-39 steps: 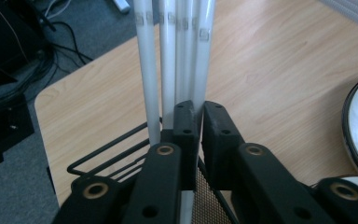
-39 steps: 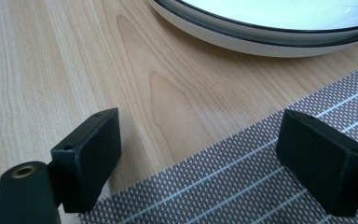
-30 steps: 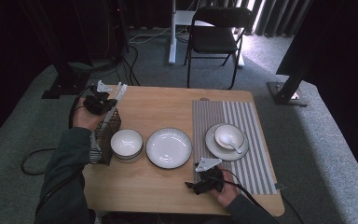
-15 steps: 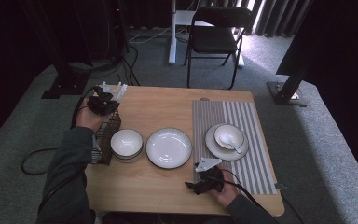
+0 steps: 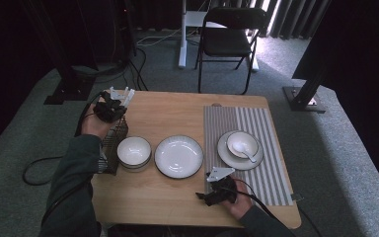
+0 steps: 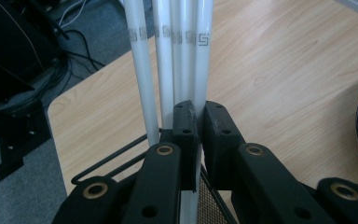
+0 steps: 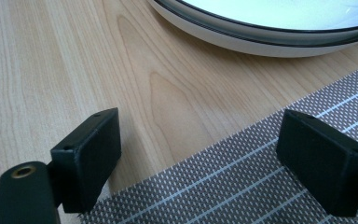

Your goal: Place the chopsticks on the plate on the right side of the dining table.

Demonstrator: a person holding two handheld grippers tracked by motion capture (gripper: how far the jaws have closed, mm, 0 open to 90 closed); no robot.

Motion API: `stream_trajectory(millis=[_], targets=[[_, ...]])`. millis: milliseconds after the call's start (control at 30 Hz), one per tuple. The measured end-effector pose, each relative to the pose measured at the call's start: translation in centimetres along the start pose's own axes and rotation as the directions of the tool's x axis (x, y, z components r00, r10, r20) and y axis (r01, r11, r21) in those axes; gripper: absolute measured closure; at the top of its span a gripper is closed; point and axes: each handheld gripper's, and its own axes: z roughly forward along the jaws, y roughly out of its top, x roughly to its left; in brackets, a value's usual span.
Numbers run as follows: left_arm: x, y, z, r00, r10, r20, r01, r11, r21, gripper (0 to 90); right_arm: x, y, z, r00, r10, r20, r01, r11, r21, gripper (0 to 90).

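Left gripper (image 6: pixel 196 135): jaws clamped on one white chopstick (image 6: pixel 200 56), lower end hidden behind them.
Chopsticks: standing in the wire basket (image 5: pixel 112 143) at the table's left edge.
Right gripper (image 7: pixel 205 158): jaws wide apart, holding nothing, low over the striped mat (image 7: pixel 242 186).
Plate (image 7: pixel 270 28): cut off at top.

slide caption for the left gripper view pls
Left claw shut on one white chopstick among four standing in a wire basket.

Wooden tabletop (image 5: pixel 177 197) on grey carpet

A black wire basket (image 5: pixel 112 145) stands at its left edge, then a white bowl (image 5: pixel 134 152) and a white plate (image 5: pixel 179 156); a striped placemat (image 5: pixel 271 163) covers the right part.
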Motion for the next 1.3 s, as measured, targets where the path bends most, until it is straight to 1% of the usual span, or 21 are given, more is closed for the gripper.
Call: stream_trajectory(millis=[233, 267, 367, 600, 833, 1100, 1300], targets=[[0.1, 0.2, -0.6, 1.0000, 0.003, 0.003, -0.003, 0.9992, -0.040, 84.5, 0.0, 0.0, 0.0, 1.0000, -0.001, 0.000, 0.001, 1.000, 0.000, 13.6], [0.1, 0.1, -0.7, 1.0000, -0.005, 0.005, 0.005, 0.9987, -0.051, 84.4, 0.0, 0.0, 0.0, 1.0000, 0.000, 0.000, 0.000, 1.000, 0.000, 13.6], [0.3, 0.0, -1.0, 0.9999, -0.011, 0.007, 0.011, 0.9975, -0.069, 84.5, 0.0, 0.0, 0.0, 1.0000, 0.000, 0.000, 0.000, 1.000, 0.000, 13.5], [0.6, -0.4, -1.6, 0.9998, -0.015, 0.014, 0.016, 0.9947, -0.102, 84.7, 0.0, 0.0, 0.0, 1.0000, 0.000, 0.000, 0.000, 1.000, 0.000, 13.6], [0.9, -0.6, -2.8, 0.9996, -0.025, 0.015, 0.027, 0.9889, -0.146, 84.8, 0.0, 0.0, 0.0, 1.0000, 0.000, 0.000, 0.000, 1.000, 0.000, 13.6], [1.1, -0.9, -4.2, 0.9988, -0.046, 0.018, 0.048, 0.9803, -0.192, 84.9, 0.0, 0.0, 0.0, 1.0000, 0.000, 0.000, 0.000, 1.000, 0.000, 13.6], [1.2, -0.9, -5.1, 0.9988, -0.047, 0.015, 0.049, 0.9752, -0.216, 84.9, 0.0, 0.0, 0.0, 1.0000, 0.000, 0.000, 0.000, 1.000, 0.000, 13.6]])
